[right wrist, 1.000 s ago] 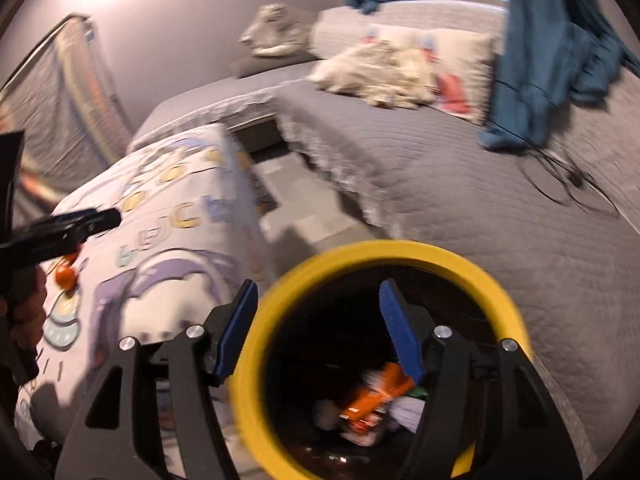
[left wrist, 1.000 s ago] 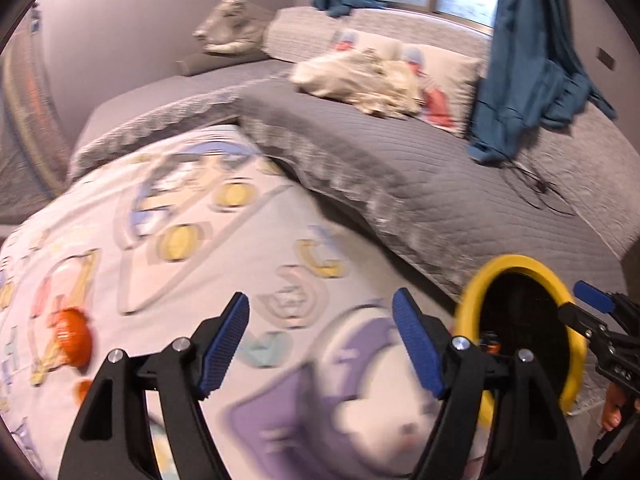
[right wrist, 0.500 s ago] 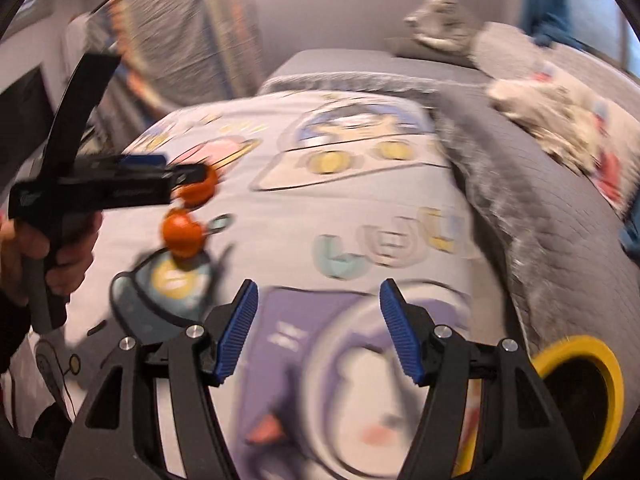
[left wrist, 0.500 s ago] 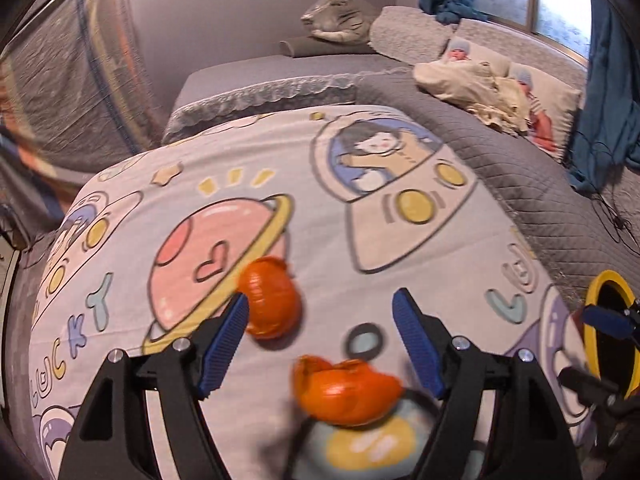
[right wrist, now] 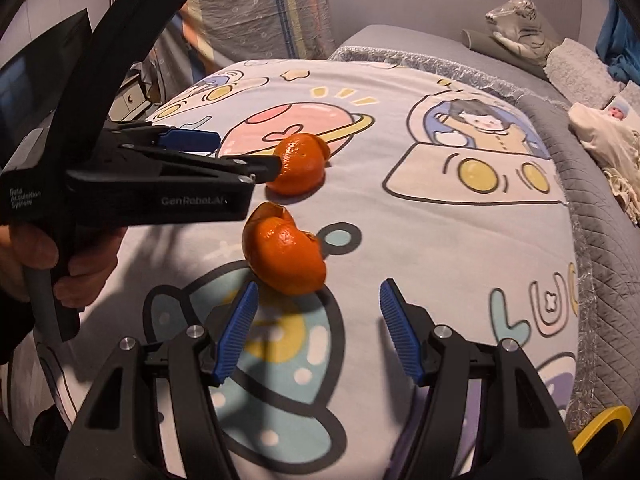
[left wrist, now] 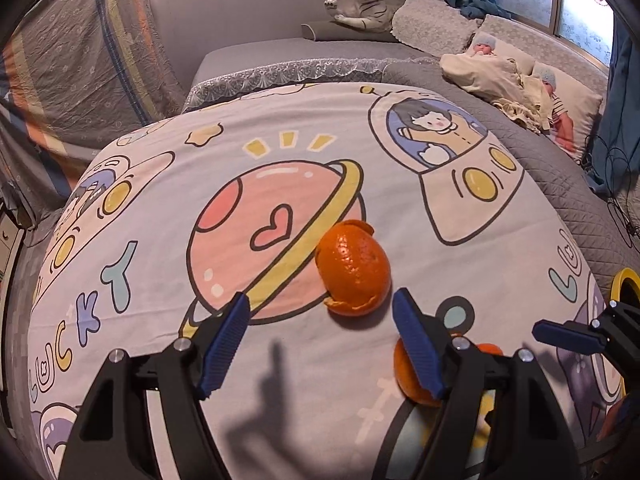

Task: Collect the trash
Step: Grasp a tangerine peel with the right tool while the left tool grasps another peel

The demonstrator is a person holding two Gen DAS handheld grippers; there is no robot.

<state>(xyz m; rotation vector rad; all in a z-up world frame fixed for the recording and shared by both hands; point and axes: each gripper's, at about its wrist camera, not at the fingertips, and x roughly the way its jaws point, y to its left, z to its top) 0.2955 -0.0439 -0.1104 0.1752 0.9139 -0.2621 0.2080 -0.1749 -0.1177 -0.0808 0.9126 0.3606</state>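
Note:
Two orange peels lie on a cartoon-print bedspread (left wrist: 120, 208). My left gripper (left wrist: 320, 308) is open, and the far peel (left wrist: 354, 270) lies just ahead of its fingertips, with no pad pressing on it. The near peel (left wrist: 408, 376) is partly hidden behind its right finger. From the right wrist, my right gripper (right wrist: 318, 292) is open and the near peel (right wrist: 286, 256) sits just beyond its tips. There the left gripper (right wrist: 248, 151) reaches in from the left, one tip at the far peel (right wrist: 300, 164). The right gripper (left wrist: 560, 332) shows at the left view's right edge.
A yellow-rimmed bin (right wrist: 604, 420) stands off the bedspread's right side, also visible as a yellow rim (left wrist: 624, 276). A grey quilted bed (left wrist: 560, 184) with pillows, a plush tiger (left wrist: 360, 4) and blue curtains lies behind. A person's hand (right wrist: 60, 256) holds the left gripper.
Both grippers have swung left, away from the yellow bin, and over the bedspread. The two orange peels now lie right in front of their open fingers.

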